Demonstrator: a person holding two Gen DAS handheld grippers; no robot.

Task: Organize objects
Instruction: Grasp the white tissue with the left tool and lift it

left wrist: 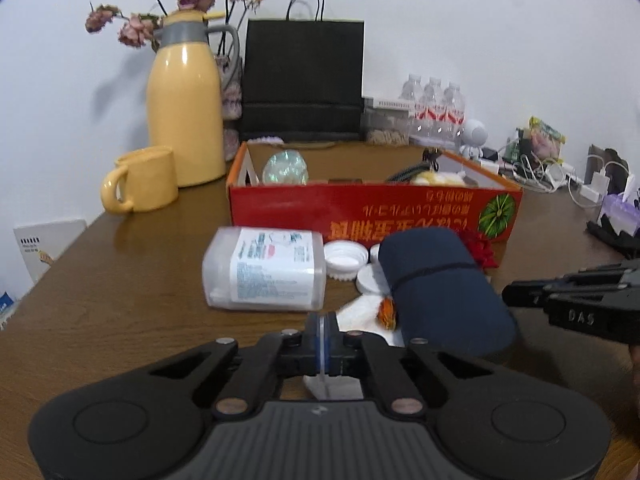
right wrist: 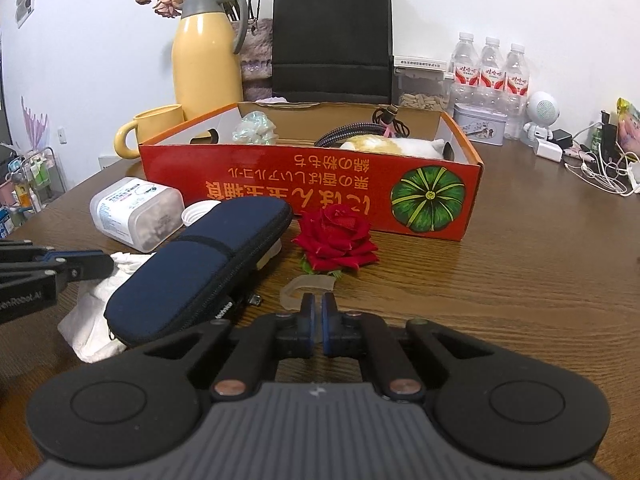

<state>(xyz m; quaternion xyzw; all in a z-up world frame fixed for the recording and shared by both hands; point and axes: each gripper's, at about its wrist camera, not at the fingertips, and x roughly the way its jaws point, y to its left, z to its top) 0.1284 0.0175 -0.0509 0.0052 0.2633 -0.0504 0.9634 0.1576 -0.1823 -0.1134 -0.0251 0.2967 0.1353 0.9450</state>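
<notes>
Wooden table, tissue half under case

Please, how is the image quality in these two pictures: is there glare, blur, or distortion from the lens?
Left wrist view: strong fisheye bending with dark corners; a glare streak on the yellow thermos; the navy case looks soft and smeared at its near end. Right wrist view: the same bending; the red box and red rose are sharp; soft reflections on the wooden table; lighting even, shadows faint.
</notes>
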